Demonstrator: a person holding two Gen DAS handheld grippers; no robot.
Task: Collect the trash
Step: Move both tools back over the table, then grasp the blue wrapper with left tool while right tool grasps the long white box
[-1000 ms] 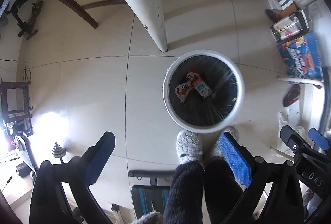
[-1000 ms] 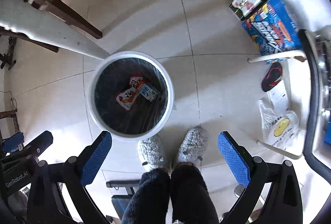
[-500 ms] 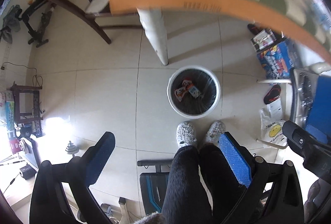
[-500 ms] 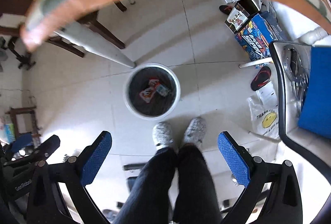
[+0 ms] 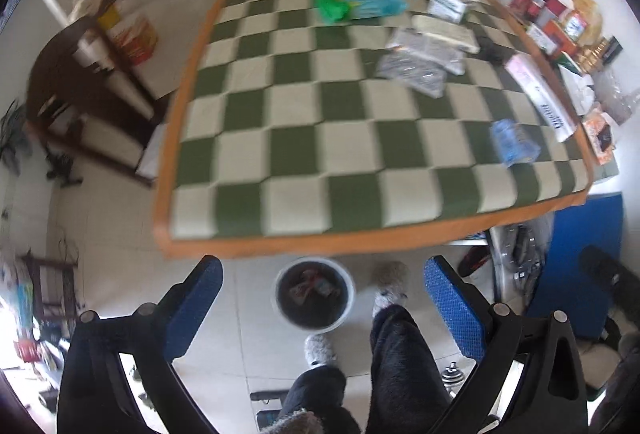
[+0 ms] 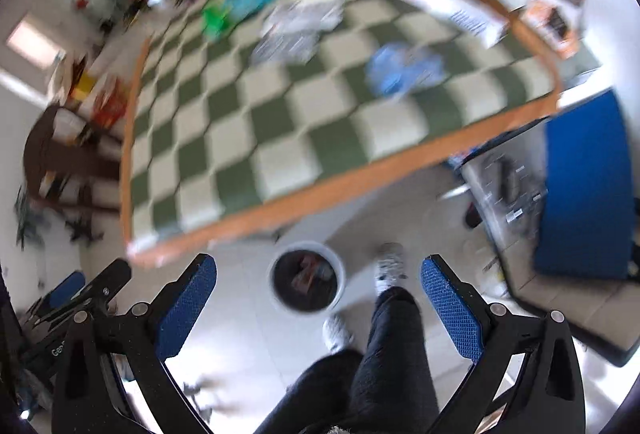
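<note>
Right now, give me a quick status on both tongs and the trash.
Left tongs open, empty. Right tongs open, empty. Crumpled blue plastic wrapper lies on the green-and-white checkered table mat. White round bin below the mat's near edge; path clear.

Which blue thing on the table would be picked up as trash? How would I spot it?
Find the checkered table. Near its front right corner lies a crumpled blue wrapper, alone on the cloth. Unlike the green and teal bags at the far edge, it is small, pale blue and nearest the bin.

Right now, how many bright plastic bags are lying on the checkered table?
3: a green bag and a teal bag side by side at the far edge, and a crumpled blue bag near the right corner. More may hide in the clutter.
</note>
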